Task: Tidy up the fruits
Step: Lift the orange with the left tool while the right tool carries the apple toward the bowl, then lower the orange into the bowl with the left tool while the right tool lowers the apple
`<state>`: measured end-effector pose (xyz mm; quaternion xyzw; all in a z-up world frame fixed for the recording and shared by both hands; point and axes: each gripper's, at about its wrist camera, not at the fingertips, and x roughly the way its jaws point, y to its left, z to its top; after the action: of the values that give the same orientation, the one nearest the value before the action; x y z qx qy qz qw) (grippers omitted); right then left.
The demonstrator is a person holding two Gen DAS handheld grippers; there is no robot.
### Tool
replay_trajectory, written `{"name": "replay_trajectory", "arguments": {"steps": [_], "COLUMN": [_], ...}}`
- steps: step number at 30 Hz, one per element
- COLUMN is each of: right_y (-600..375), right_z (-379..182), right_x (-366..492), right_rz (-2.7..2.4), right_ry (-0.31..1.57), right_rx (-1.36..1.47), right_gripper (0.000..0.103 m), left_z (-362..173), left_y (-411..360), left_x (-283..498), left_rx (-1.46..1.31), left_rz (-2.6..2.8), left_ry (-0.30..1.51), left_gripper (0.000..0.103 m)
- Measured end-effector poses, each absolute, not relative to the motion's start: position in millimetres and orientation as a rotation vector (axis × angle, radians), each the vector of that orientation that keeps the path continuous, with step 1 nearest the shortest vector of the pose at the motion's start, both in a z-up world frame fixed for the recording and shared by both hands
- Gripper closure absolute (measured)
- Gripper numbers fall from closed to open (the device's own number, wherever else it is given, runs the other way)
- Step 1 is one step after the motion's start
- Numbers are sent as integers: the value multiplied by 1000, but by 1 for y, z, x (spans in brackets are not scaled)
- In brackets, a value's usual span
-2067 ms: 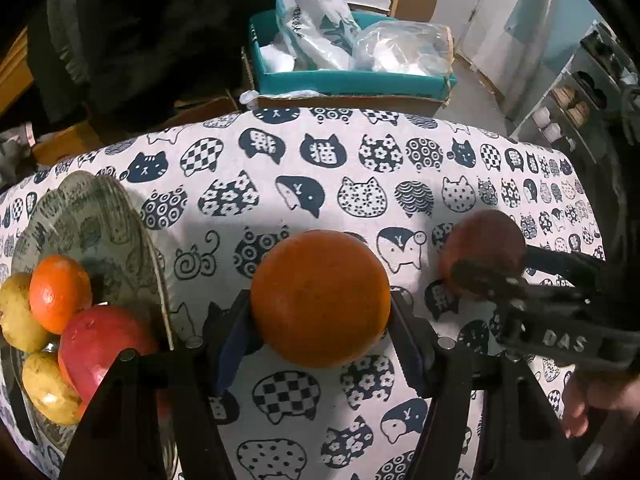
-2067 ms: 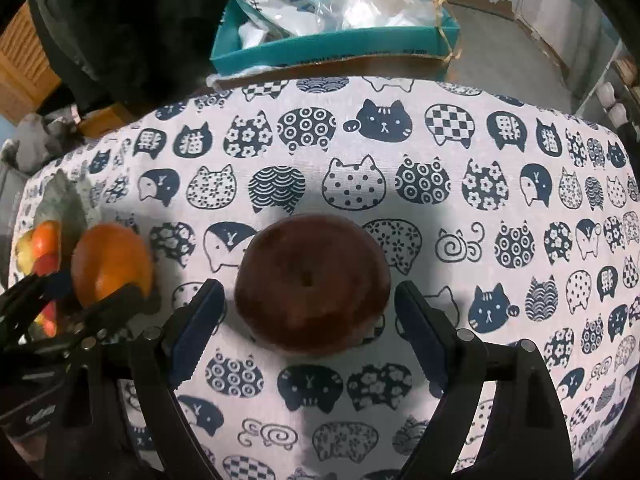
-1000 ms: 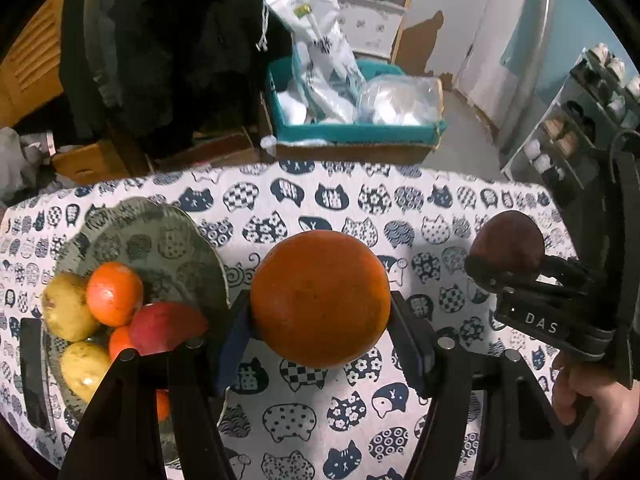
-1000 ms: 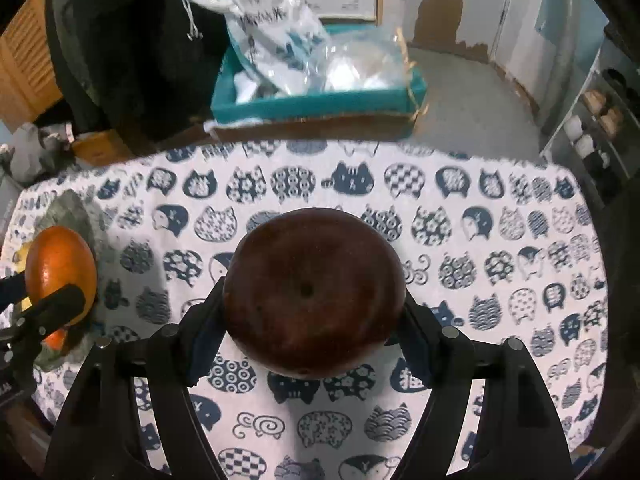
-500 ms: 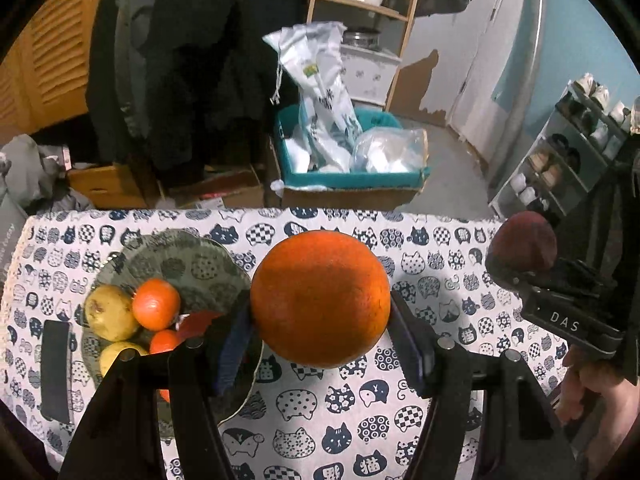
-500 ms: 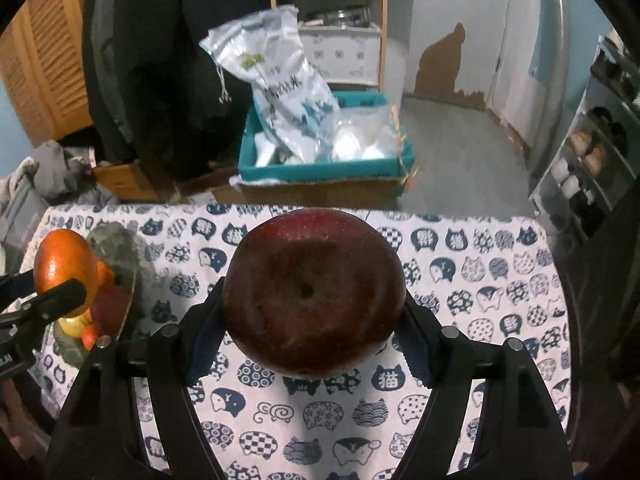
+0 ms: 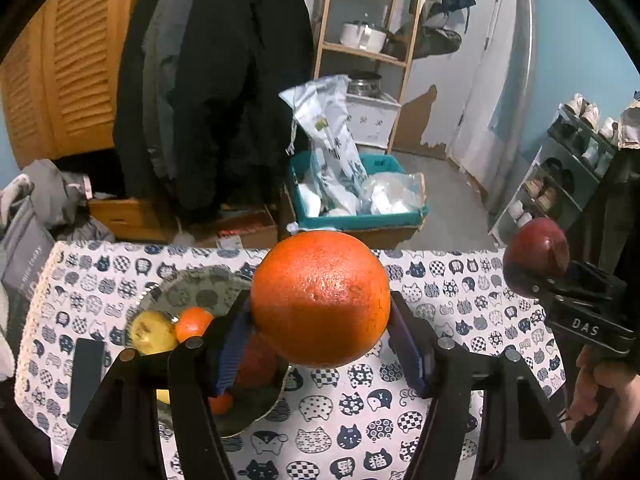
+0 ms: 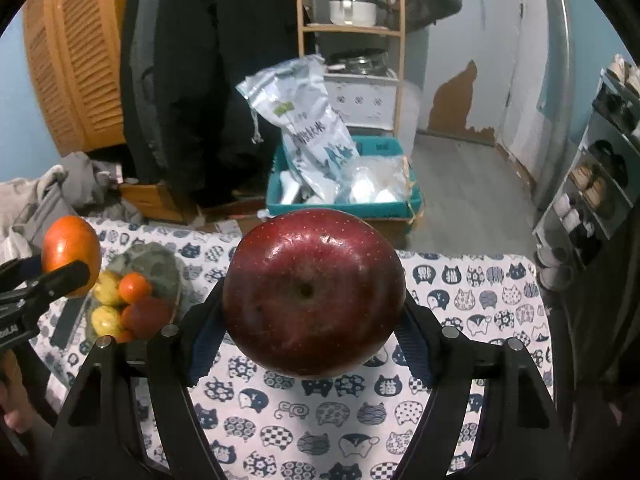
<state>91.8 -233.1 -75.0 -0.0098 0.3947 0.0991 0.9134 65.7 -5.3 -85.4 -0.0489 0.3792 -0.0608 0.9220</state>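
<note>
Hand-held gripper [image 7: 320,332] around orange [image 7: 320,298]

home | hung coats [image 7: 208,80] | shoe rack [image 8: 600,184] | pot shelf [image 7: 364,40]

The right gripper [image 8: 314,338] clamps a dark red apple [image 8: 313,294] between its blue-padded fingers [image 8: 202,342], the fruit's calyx dimple facing the camera. It hangs above a tablecloth [image 8: 460,300] printed with cat faces. At the left edge the left gripper [image 8: 40,280] grips an orange [image 8: 72,250] (only part of the tool shows). Below the orange, a patterned plate [image 8: 160,262] on the cloth holds yellowish fruits, a small mandarin [image 8: 135,287] and a reddish fruit [image 8: 146,316]. Beyond the table, a teal crate [image 8: 344,202] holds plastic bags.
</note>
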Motion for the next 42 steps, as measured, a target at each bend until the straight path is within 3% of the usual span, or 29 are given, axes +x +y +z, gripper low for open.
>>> {"name": "replay_trajectory", "arguments": {"steps": [16, 42], "right_y": [-205, -95], "right_z": [-45, -79], "right_x": [83, 124], "right_rz": [293, 479], "right_ry": [753, 847], "right_rx": [-3, -24], "right_gripper": [27, 27], "left_z": [-61, -124], "left_y": [29, 110], "left_x": [46, 60], "left_rx": [-117, -201], "left_rz": [-71, 74], "left_ry": [715, 851], "left_gripper": [36, 36]}}
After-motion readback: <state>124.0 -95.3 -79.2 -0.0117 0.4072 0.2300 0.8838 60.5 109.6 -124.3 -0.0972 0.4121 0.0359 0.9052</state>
